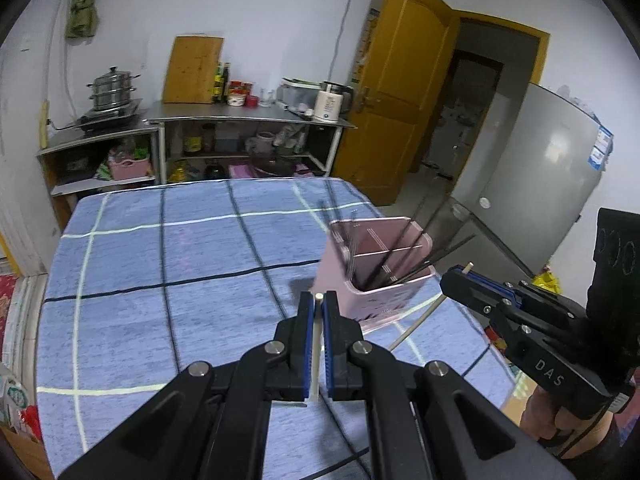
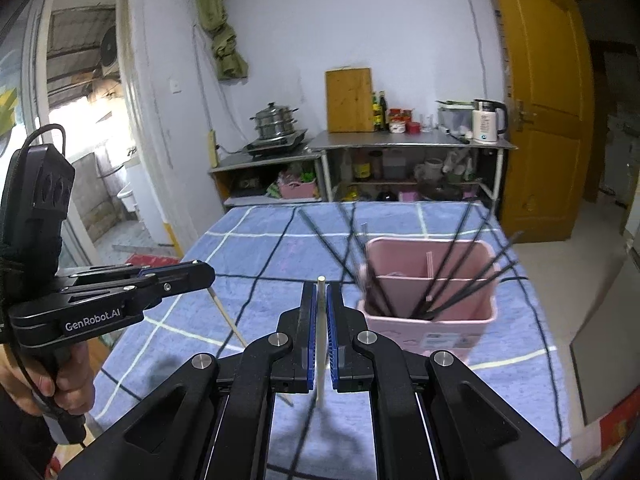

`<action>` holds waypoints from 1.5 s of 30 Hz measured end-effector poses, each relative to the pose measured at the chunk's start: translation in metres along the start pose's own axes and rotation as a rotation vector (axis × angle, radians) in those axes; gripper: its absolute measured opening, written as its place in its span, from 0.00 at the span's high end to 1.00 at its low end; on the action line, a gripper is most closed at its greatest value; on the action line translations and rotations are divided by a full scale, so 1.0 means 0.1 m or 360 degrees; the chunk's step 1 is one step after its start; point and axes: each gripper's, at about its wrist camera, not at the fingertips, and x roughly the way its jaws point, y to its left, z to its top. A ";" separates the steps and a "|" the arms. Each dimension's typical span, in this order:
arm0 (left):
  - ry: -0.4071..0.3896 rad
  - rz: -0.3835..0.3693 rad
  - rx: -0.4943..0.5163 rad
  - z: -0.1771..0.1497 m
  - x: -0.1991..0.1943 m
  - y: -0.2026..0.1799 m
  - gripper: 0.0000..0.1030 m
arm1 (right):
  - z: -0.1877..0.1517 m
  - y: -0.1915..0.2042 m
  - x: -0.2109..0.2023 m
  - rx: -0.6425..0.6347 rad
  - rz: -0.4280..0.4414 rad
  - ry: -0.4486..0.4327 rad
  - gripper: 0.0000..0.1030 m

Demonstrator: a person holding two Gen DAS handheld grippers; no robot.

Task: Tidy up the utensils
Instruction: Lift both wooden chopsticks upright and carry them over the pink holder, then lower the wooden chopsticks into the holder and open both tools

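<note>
Only right wrist view shows left tongs (image 2: 208, 274) gripping pale chopstick (image 2: 228, 316)

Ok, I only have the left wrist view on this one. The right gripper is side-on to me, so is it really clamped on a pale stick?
Observer: Yes. The right gripper is shut on a pale chopstick that runs straight between the blue pads, its tip poking past them.
Operator: What is holding my own gripper? I see only its fingers.
Observer: A hand wraps the handle. The left gripper is shut on a second pale chopstick, which slants down toward the checked cloth.
Operator: Anything left of the table?
Observer: An open doorway, with a red mat at its foot.
</note>
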 end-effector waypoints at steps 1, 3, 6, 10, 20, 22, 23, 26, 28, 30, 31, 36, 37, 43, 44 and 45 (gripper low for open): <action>-0.0005 -0.0017 0.0011 0.04 0.00 -0.05 0.95 | 0.03 -0.05 -0.04 0.0012 -0.0013 -0.0017 0.95; -0.0022 -0.0047 0.0032 0.11 0.00 -0.16 0.95 | 0.08 -0.12 -0.11 0.0023 -0.0034 -0.0045 0.95; -0.0050 -0.0092 0.0058 0.26 0.00 -0.30 0.95 | 0.20 -0.23 -0.23 0.0049 -0.0053 -0.0105 0.95; -0.0101 -0.0131 0.0094 0.49 -0.01 -0.47 0.95 | 0.38 -0.35 -0.36 0.0066 -0.0075 -0.0192 0.95; -0.0191 -0.0148 0.0131 0.94 0.11 -0.65 0.95 | 0.71 -0.50 -0.38 0.0088 -0.0106 -0.0312 0.95; -0.0202 -0.0142 0.0133 0.99 0.16 -0.65 0.95 | 0.73 -0.52 -0.33 0.0082 -0.0116 -0.0318 0.95; -0.0206 -0.0137 0.0135 1.00 0.18 -0.64 0.95 | 0.74 -0.53 -0.30 0.0082 -0.0117 -0.0319 0.95; -0.0207 -0.0127 0.0135 1.02 0.29 -0.62 0.95 | 0.73 -0.55 -0.21 0.0084 -0.0131 -0.0318 0.95; -0.0194 -0.0129 0.0120 0.99 0.39 -0.58 0.95 | 0.71 -0.57 -0.14 0.0083 -0.0135 -0.0313 0.95; -0.0187 -0.0129 0.0113 0.97 0.47 -0.55 0.95 | 0.68 -0.59 -0.08 0.0078 -0.0135 -0.0304 0.95; -0.0180 -0.0127 0.0112 0.94 0.52 -0.54 0.95 | 0.66 -0.59 -0.03 0.0068 -0.0145 -0.0297 0.95; -0.0136 -0.0134 0.0088 0.82 0.72 -0.45 0.95 | 0.57 -0.60 0.17 0.0038 -0.0169 -0.0248 0.95; -0.0125 -0.0131 0.0084 0.80 0.75 -0.44 0.95 | 0.55 -0.60 0.21 0.0039 -0.0168 -0.0236 0.95; -0.0073 -0.0142 0.0092 0.67 0.88 -0.37 0.95 | 0.40 -0.61 0.41 0.0022 -0.0189 -0.0147 0.95; -0.0065 -0.0141 0.0094 0.65 0.89 -0.37 0.95 | 0.38 -0.60 0.44 0.0013 -0.0195 -0.0129 0.95; -0.0055 -0.0144 0.0093 0.63 0.90 -0.36 0.95 | 0.35 -0.60 0.47 0.0012 -0.0191 -0.0112 0.95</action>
